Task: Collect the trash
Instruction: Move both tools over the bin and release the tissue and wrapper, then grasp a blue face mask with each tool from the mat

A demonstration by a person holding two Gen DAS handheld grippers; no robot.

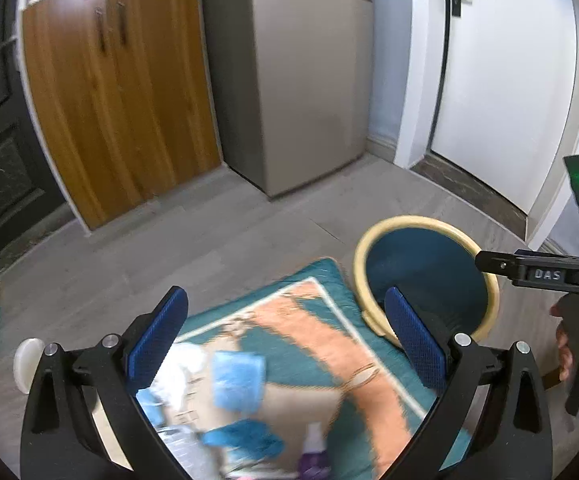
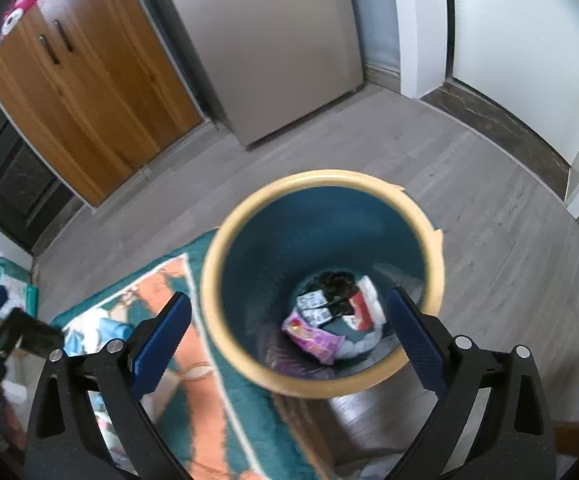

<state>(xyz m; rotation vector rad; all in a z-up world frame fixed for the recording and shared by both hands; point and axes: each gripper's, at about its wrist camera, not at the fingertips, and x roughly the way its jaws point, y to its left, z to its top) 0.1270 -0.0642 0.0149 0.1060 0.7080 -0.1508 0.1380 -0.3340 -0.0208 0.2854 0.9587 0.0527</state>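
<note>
Bin (image 2: pixel 429 216) w/ the yellow rim and teal inside is the landmark here, standing on the grey wood floor (image 2: pixel 489 184). Right hand-held gripper (image 2: pixel 289 340) hangs right over its mouth, jaws spread wide, nothing between the blue pads (image 2: pixel 161 344). Down at the bottom of the bin there's trash already: a pink/purple wrapper (image 2: pixel 315 338), some black-and-white packets (image 2: pixel 321 306) and a white and red bit (image 2: pixel 365 308) just beside them. Left hand-held gripper (image 1: pixel 289 344) is off to the left of the bin, over the teal and orange rug (image 1: pixel 309 320) whose corner sits just beside the bin, maybe touching, can't tell. Its jaws are also wide apart, holding nothing. Under it on the rug is more loose stuff, blurry: blue pieces (image 1: pixel 237 380), white crumpled bits (image 1: pixel 185 364), smth purple (image 1: pixel 313 456) near the bottom edge. Can't say what any of it is exactly. In the left view the other gripper's black body pokes in from the right of the bin w/ a green light on it. Behind the bin: beige fridge (image 1: pixel 309 80), wooden cabinet (image 1: pixel 109 100) left of that, white door (image 1: pixel 501 80) to the right.
</note>
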